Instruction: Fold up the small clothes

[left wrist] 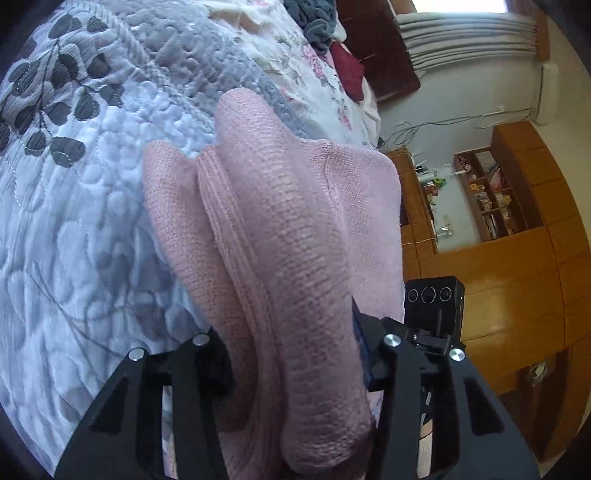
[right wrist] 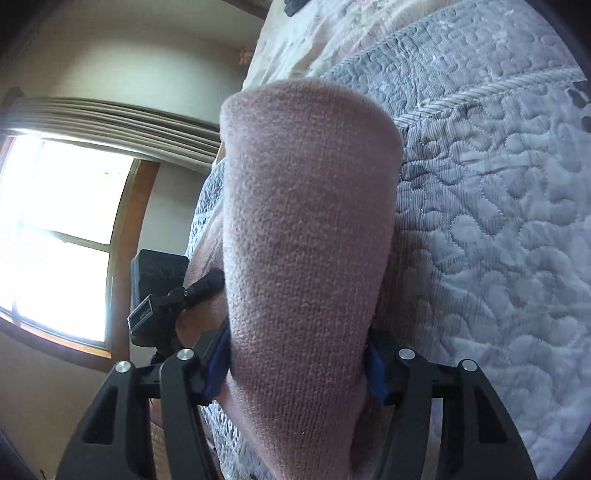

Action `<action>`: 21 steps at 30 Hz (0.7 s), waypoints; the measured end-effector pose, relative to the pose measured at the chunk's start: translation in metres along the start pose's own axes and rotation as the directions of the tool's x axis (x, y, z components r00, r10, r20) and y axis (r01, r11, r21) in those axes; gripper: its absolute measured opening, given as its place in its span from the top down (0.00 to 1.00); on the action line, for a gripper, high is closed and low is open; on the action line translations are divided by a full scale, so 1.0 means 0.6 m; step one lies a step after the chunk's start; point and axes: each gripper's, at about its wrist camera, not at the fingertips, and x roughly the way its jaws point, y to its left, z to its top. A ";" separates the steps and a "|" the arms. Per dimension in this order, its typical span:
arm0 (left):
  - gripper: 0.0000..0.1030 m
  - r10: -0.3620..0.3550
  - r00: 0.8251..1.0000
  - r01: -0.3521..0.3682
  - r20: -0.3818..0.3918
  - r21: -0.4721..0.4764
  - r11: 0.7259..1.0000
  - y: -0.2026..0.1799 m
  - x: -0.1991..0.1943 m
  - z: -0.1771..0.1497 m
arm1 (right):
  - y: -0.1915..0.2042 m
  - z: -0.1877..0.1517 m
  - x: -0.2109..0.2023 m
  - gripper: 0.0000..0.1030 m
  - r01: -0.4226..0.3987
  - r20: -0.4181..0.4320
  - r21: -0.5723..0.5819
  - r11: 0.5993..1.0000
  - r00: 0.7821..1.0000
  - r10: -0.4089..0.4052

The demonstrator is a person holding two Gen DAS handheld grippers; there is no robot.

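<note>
Bed (left wrist: 85,192) fills most of both my views, its quilted grey-and-white cover serving as the folding surface. Beyond its far edge I see wooden shelving (left wrist: 491,192) and, at the head end, a small heap of other clothes (left wrist: 325,26), presumably waiting their turn.

Next in size is the pink knit garment (left wrist: 280,229), lifted off the quilt and hanging between my two grips, with part of it draped toward the bed edge. I judge it is held up like this so one portion can be carried over another for a fold; how far the fold has got I cannot tell, since the cloth blocks most of each lens.

The left tool (left wrist: 295,369) has a thick bunched ridge of the knit running out between its fingers, the jaws closed down as far as the bundle allows. The right tool (right wrist: 299,358) likewise pinches a broad doubled band of the same garment (right wrist: 306,229), its blue pads (right wrist: 376,365) pressed against the fabric on either side.
</note>
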 end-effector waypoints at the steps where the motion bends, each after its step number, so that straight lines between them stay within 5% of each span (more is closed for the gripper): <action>1: 0.55 -0.014 1.000 0.014 -0.003 0.006 1.000 -0.015 0.003 -0.012 | 0.002 -0.009 -0.020 0.41 -0.002 0.004 -0.005 1.000 1.000 0.002; 13: 0.55 -0.114 0.988 0.118 -0.099 0.032 0.992 -0.162 0.102 -0.199 | -0.017 -0.156 -0.236 0.41 0.054 -0.011 0.002 0.999 0.998 -0.054; 21: 0.53 0.023 0.994 -0.021 -0.106 0.025 0.999 -0.117 0.171 -0.264 | -0.124 -0.210 -0.226 0.37 0.080 -0.013 0.129 0.988 0.997 -0.079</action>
